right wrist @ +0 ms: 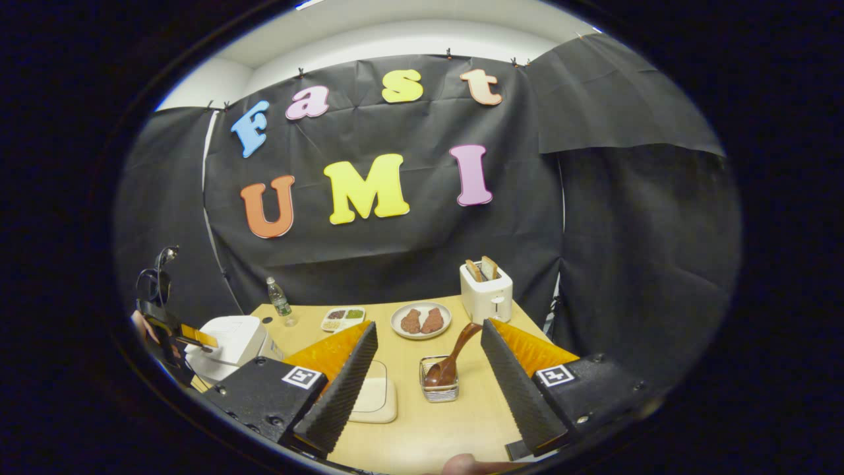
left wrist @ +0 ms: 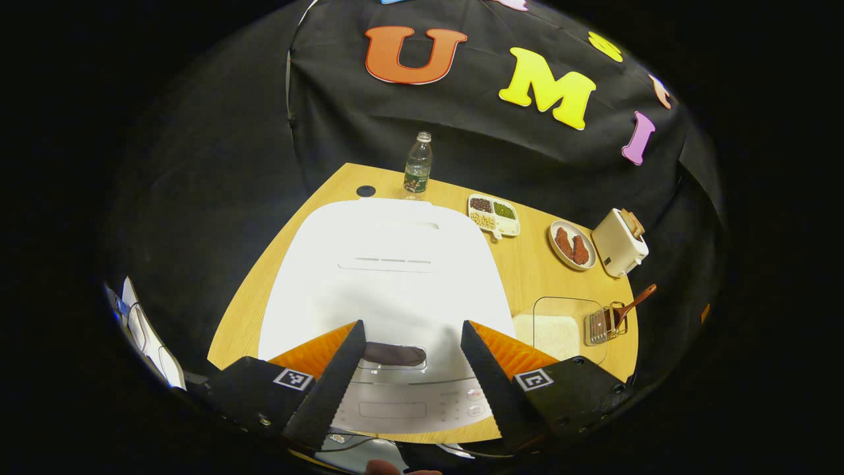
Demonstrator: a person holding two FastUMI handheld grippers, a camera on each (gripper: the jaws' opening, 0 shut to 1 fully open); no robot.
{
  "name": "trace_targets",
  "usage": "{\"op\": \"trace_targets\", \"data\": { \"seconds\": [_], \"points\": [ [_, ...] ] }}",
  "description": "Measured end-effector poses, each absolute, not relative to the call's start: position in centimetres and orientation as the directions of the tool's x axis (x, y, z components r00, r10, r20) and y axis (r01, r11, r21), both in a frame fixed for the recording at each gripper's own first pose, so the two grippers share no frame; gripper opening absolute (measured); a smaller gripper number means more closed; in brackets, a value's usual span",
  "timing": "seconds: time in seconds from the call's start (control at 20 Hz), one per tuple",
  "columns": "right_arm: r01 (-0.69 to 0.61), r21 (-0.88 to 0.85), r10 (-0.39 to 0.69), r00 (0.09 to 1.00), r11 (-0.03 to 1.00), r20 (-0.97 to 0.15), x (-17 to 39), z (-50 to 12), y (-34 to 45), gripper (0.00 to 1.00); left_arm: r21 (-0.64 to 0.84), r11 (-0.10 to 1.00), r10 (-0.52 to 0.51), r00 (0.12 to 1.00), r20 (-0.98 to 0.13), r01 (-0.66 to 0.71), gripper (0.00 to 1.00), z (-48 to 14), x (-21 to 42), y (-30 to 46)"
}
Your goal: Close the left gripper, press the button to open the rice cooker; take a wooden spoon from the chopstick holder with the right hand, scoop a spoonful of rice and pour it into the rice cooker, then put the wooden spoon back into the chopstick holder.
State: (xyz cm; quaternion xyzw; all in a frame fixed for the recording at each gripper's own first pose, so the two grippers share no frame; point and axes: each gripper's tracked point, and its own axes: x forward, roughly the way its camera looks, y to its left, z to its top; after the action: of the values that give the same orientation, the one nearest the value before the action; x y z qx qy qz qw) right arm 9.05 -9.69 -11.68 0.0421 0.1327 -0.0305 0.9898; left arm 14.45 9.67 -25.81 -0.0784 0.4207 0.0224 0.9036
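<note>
My left gripper hangs wide open and empty over the closed rice cooker, its dark lid button between the fingers, so I must shut it before pressing. My right gripper, equally spread and empty, faces the wooden spoon leaning in the chopstick holder, beside the rice dish.
</note>
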Motion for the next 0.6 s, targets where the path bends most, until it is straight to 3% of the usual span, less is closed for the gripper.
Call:
{"op": "trace_targets", "data": {
  "seconds": [0.15, 0.25, 0.3, 0.4, 0.6],
  "points": [
    [0.062, 0.074, -0.040, 0.963, 0.995, -0.268, 9.4, -11.9, -9.8, 1.00, -0.104, 0.988, -0.011, 0.616, -0.788, -0.115, 1.00, -27.2, 13.7, 9.6],
    [0.049, 0.073, -0.027, 0.963, 0.996, -0.266, 9.7, -12.1, -9.7, 1.00, -0.057, 0.994, 0.013, 0.629, -0.777, -0.092, 0.96, -27.3, 13.5, 10.0],
    [0.041, 0.077, -0.019, 0.963, 0.996, -0.268, 9.8, -12.2, -9.7, 1.00, -0.048, 0.994, 0.023, 0.635, -0.772, -0.094, 0.89, -27.4, 13.5, 10.2],
    [0.020, 0.091, 0.006, 0.961, 0.996, -0.277, 10.4, -12.6, -9.3, 0.96, -0.055, 0.990, 0.040, 0.644, -0.764, -0.126, 0.88, -27.5, 13.6, 10.1],
    [-0.025, 0.120, 0.060, 0.955, 0.992, -0.291, 11.5, -13.6, -9.1, 1.00, -0.020, 0.992, 0.068, 0.657, -0.751, -0.126, 0.89, -27.7, 13.6, 10.0]
  ]
}}
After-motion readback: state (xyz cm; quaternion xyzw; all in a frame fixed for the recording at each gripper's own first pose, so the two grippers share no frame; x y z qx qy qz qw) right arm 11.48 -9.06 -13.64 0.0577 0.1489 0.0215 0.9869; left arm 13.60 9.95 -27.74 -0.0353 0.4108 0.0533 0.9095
